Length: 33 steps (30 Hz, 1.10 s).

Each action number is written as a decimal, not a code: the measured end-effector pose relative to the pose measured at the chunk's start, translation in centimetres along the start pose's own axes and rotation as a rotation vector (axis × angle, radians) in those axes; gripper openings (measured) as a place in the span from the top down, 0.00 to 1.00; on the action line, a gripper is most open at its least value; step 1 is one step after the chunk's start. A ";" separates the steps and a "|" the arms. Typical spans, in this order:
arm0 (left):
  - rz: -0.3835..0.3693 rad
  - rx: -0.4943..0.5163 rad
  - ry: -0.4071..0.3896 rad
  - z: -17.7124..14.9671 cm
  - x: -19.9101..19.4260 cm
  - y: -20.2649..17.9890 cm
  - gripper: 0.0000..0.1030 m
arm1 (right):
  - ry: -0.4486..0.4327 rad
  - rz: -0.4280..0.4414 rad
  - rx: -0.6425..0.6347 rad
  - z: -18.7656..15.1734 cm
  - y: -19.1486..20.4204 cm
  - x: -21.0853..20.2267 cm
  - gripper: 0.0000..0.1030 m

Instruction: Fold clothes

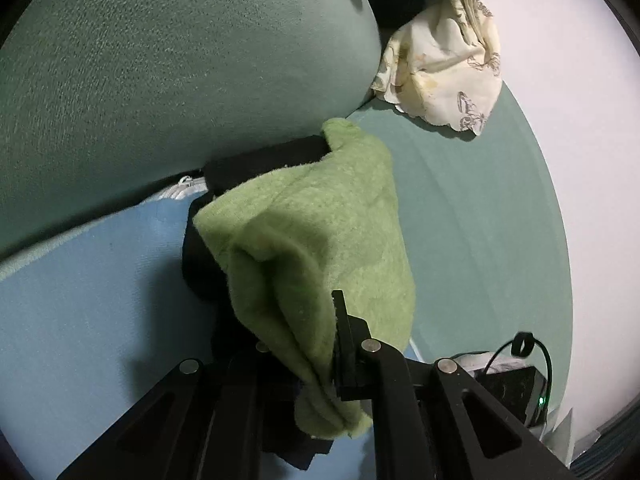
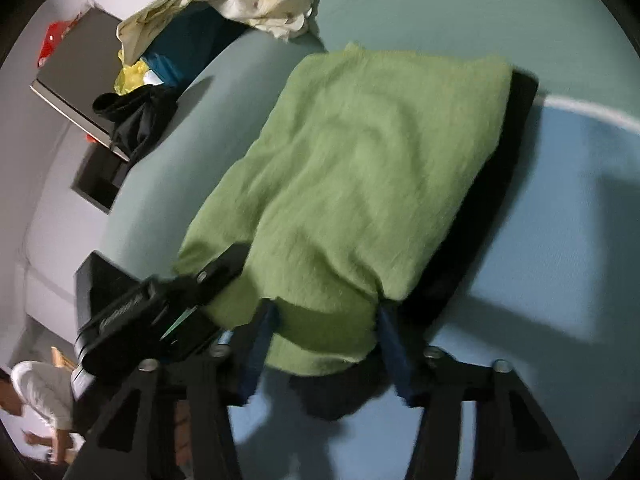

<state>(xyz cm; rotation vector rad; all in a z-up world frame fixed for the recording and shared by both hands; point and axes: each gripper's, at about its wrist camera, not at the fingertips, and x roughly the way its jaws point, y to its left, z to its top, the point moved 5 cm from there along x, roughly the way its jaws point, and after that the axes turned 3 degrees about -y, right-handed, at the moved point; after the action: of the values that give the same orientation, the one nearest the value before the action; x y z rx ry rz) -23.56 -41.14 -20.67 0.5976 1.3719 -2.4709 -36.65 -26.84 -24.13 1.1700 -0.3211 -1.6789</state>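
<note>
Fingers (image 1: 340,336) on the left gripper (image 1: 316,360) pinch a fuzzy green towel (image 1: 320,240); the right gripper (image 2: 324,340) gapes around its near edge. It's draped over a dark garment (image 2: 500,184) on the blue sheet (image 2: 560,240).

Both views are dim and greenish, with heavy fisheye bending and dark corners. The right wrist view is motion-blurred. Hard shadows suggest, perhaps, overhead light.

The green cloth (image 2: 360,168) looks fuzzy and fleecy, matt; the blue sheet (image 2: 560,240) beneath is smooth fabric; the gripper fingers (image 1: 344,332) matt black plastic.
</note>
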 end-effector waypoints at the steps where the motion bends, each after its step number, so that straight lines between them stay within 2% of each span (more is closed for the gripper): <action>1: 0.008 0.008 0.004 0.1 -0.1 -0.2 0.90 | 0.000 0.010 0.002 -0.3 0.2 -0.1 0.77; 4: -0.003 0.015 -0.028 1.0 -1.7 -0.8 0.90 | -0.052 0.088 0.005 0.2 1.8 -2.0 0.83; 6: 0.055 0.029 -0.037 0.8 -2.6 -0.4 0.89 | -0.075 0.146 0.065 0.7 2.0 -3.4 0.83; 7: 0.112 0.042 -0.013 0.2 -2.5 0.1 0.88 | -0.060 0.129 0.093 0.6 1.7 -3.7 0.77; 8: 0.190 0.066 0.025 -0.8 -2.3 1.0 0.81 | -0.006 0.038 0.101 -0.2 0.8 -3.2 0.60; 9: 0.257 0.082 0.061 -1.6 -2.2 1.8 0.63 | 0.058 -0.081 0.087 -1.4 -0.4 -2.5 0.45; 10: 0.317 0.095 0.091 -2.4 -2.3 2.6 0.51 | 0.113 -0.185 0.076 -2.4 -1.5 -2.1 0.33; 11: 0.343 0.099 0.084 -2.8 -3.0 3.2 0.34 | 0.144 -0.236 0.071 -3.0 -2.2 -2.2 0.37; 13: 0.389 0.153 -0.007 -2.9 -5.9 3.5 0.32 | 0.167 -0.247 0.072 -3.8 -3.1 -3.5 0.38; 14: 0.392 0.218 -0.077 -2.7 -7.3 2.8 0.32 | 0.134 -0.230 0.082 -3.6 -3.2 -4.7 0.38; 15: 0.375 0.314 -0.163 -2.3 -8.8 1.3 0.34 | 0.104 -0.231 0.082 -3.0 -3.1 -5.6 0.38; 16: 0.351 0.385 -0.206 -2.1 -9.3 -0.1 0.38 | 0.079 -0.265 0.059 -2.0 -2.9 -5.9 0.47; 17: 0.333 0.459 -0.244 -1.9 -9.8 -1.6 0.66 | 0.054 -0.299 0.037 -0.9 -2.6 -6.3 0.63; 18: 0.340 0.538 -0.250 -1.6 -9.4 -3.6 0.85 | 0.028 -0.333 0.015 0.1 -2.4 -6.6 0.70; 20: 0.336 0.589 -0.190 -0.9 -7.4 -5.7 0.94 | -0.023 -0.401 -0.029 2.2 -1.8 -7.3 0.91; 22: 0.378 0.591 -0.088 -0.3 -4.0 -6.1 0.95 | -0.066 -0.460 -0.072 4.5 -0.9 -7.3 0.94; 23: 0.413 0.582 -0.055 -0.1 -2.7 -5.5 0.95 | -0.067 -0.466 -0.091 5.9 0.5 -5.9 0.94; 25: 0.469 0.571 -0.033 -0.1 -0.8 -3.4 0.95 | -0.073 -0.466 -0.146 8.5 3.3 -3.1 0.95; 27: 0.492 0.606 -0.017 -1.3 -0.4 -1.0 0.95 | -0.090 -0.474 -0.197 10.5 5.6 -0.7 0.95; 29: 0.486 0.583 -0.021 -1.5 -0.3 0.3 0.95 | -0.090 -0.465 -0.219 11.6 6.9 2.0 0.95; 33: 0.417 0.520 -0.008 -1.3 -1.2 1.2 0.95 | -0.108 -0.486 -0.205 13.8 8.6 7.8 0.94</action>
<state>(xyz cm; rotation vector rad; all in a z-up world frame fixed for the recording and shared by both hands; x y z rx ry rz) -21.66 -40.62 -21.63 0.8733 0.5082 -2.4521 -42.95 -41.54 -15.70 1.0578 0.0812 -2.1438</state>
